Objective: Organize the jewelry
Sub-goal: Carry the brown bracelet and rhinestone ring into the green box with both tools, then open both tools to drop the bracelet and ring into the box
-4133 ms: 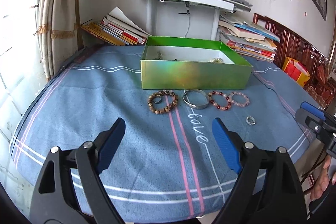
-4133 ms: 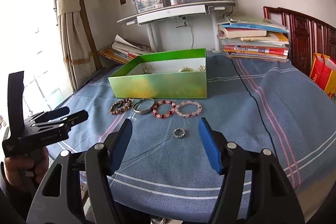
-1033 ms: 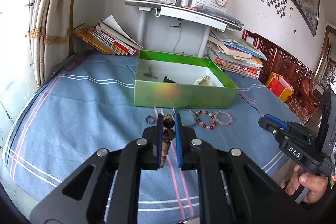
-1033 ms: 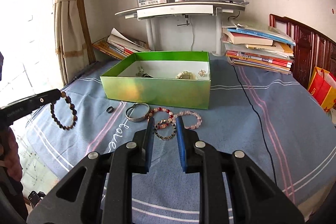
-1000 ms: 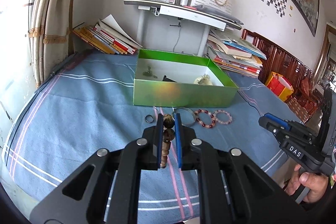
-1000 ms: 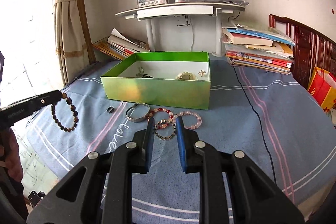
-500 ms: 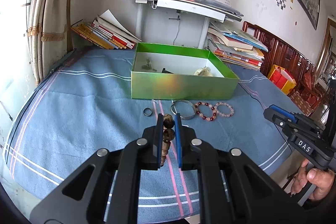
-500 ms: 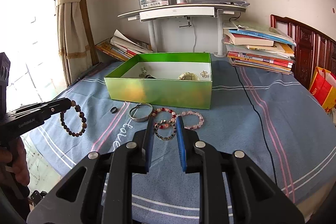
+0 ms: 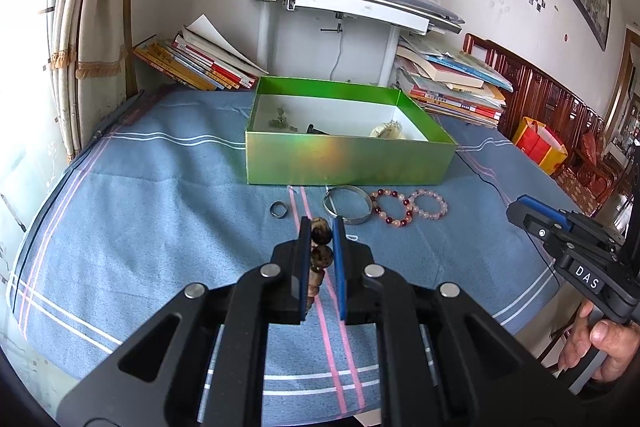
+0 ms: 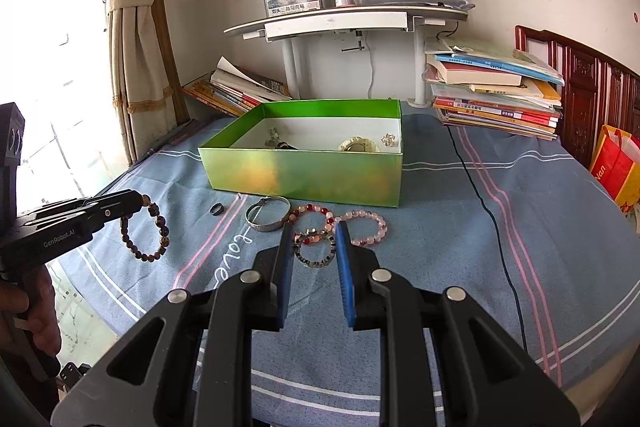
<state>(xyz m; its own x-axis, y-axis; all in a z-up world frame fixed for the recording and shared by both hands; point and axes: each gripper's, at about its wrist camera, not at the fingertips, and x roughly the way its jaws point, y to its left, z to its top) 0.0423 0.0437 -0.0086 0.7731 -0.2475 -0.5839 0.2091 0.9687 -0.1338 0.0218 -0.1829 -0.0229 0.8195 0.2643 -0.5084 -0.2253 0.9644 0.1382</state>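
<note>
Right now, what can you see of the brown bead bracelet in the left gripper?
The brown bead bracelet is a closed loop of round, glossy dark-brown beads, some mottled lighter, wood-like. The left gripper is shut on its top beads; the rest hangs free as an open ring, above the blue striped cloth and not touching it. It is left of the dark ring and short of the green box.

Bright daylight floods from the left, blowing out the window (image 10: pixel 48 39); frames sharp, edges fisheye-bent, corners dark.
</note>
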